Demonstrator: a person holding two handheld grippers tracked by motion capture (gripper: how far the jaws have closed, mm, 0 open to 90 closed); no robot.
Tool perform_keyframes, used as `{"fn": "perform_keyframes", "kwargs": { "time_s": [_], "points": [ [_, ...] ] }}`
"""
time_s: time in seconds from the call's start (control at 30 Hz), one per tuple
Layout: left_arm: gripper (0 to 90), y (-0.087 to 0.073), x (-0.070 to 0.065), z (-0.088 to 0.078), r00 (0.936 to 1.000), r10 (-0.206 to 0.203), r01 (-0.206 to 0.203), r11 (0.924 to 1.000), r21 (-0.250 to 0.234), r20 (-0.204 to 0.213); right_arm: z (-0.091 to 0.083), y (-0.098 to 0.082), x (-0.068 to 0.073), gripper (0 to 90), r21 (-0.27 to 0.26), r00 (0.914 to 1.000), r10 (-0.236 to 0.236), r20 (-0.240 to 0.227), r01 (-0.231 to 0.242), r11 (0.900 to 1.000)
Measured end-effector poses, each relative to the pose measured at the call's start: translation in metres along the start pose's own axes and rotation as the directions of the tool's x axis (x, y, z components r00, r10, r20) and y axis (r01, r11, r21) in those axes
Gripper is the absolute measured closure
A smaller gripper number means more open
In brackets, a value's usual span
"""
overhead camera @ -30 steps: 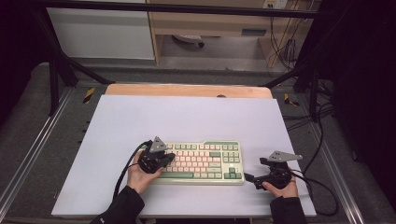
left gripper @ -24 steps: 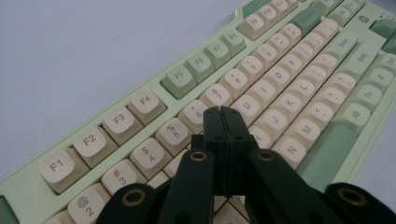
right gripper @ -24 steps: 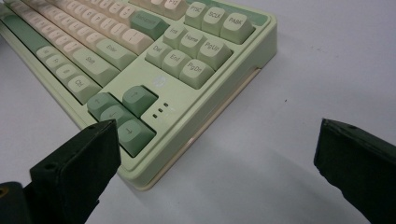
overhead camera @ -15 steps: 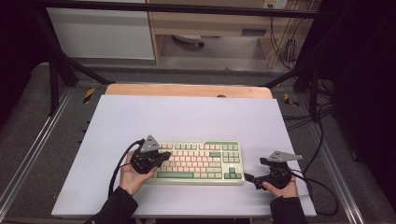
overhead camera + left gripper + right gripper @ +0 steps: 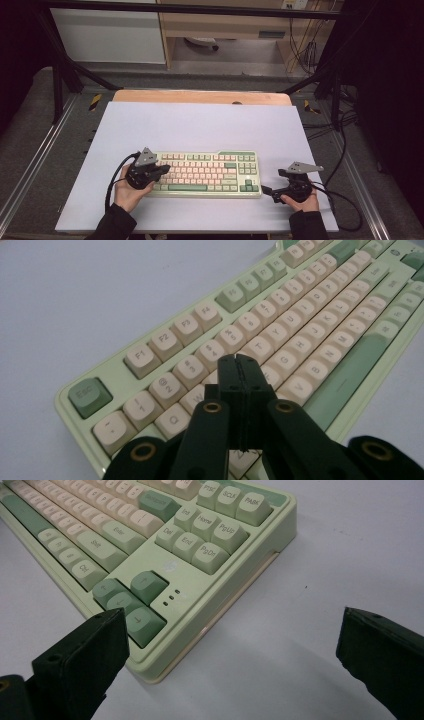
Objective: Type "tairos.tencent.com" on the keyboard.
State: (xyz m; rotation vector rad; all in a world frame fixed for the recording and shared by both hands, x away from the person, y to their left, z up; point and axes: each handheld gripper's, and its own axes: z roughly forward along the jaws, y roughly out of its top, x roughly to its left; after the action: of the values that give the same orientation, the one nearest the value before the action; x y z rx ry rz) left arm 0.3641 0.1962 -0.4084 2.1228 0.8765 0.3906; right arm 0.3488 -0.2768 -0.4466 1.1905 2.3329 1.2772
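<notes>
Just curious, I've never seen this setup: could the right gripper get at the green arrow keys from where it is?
Probably yes. The right gripper stands open just off the keyboard's right corner, with the arrow keys close ahead and only bare white table around.

Keyboard (image 5: 206,174) on mat (image 5: 200,125); grippers flank its ends.

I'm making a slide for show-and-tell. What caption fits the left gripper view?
Shut black tongs poised above the letter keys of a pale green keyboard on a white table.
</notes>
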Motion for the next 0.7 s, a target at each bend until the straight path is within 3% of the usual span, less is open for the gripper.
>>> {"fn": "perform_keyframes", "kwargs": {
  "time_s": [0.7],
  "points": [
    [90.0, -0.022, 0.011, 0.0, 0.9996, -0.021, 0.021, 0.9992, 0.035, -0.019, 0.0, 0.0, 0.0, 1.1, 0.005, 1.0, 0.0, -0.002, 0.0, 1.0]
  ]
}}
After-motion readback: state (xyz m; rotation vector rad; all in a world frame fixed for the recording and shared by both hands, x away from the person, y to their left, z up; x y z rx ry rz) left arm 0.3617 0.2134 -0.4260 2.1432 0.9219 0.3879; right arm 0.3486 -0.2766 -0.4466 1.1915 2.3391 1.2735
